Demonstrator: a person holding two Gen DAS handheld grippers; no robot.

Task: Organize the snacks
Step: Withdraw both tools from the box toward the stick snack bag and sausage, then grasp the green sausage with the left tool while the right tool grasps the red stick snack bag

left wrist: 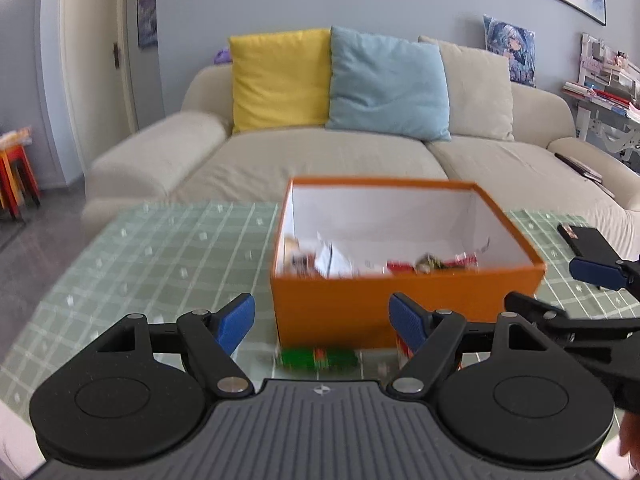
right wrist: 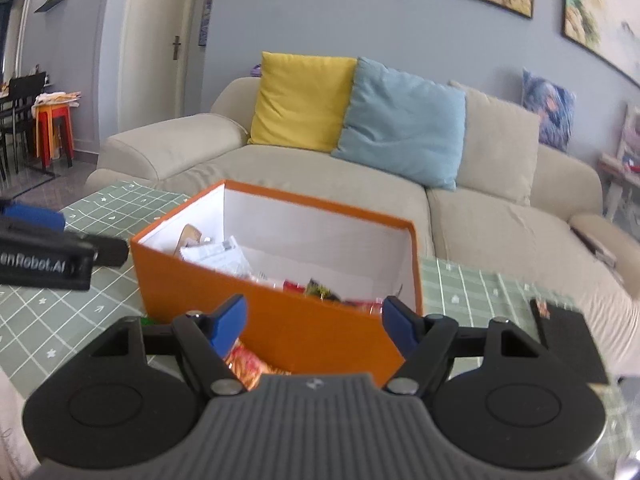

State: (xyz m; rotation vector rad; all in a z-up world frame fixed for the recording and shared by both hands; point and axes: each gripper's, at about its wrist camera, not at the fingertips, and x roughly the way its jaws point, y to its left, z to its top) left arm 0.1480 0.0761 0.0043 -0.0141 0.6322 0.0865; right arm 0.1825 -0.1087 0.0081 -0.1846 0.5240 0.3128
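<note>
The box (left wrist: 404, 304) is orange outside, white inside. The surface (left wrist: 160, 248) wears a pale green grid pattern. Cushions: 1 yellow (left wrist: 280, 80), 1 light blue (left wrist: 388, 84). The sofa (left wrist: 320, 156) is beige.

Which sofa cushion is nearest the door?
The yellow cushion; it sits leftmost, closest to the door, with the light blue cushion beside it.

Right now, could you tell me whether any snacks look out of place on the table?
Yes. A green snack packet and an orange-red snack bag lie on the table against the orange box's front wall, outside it, while other snacks are inside.
</note>
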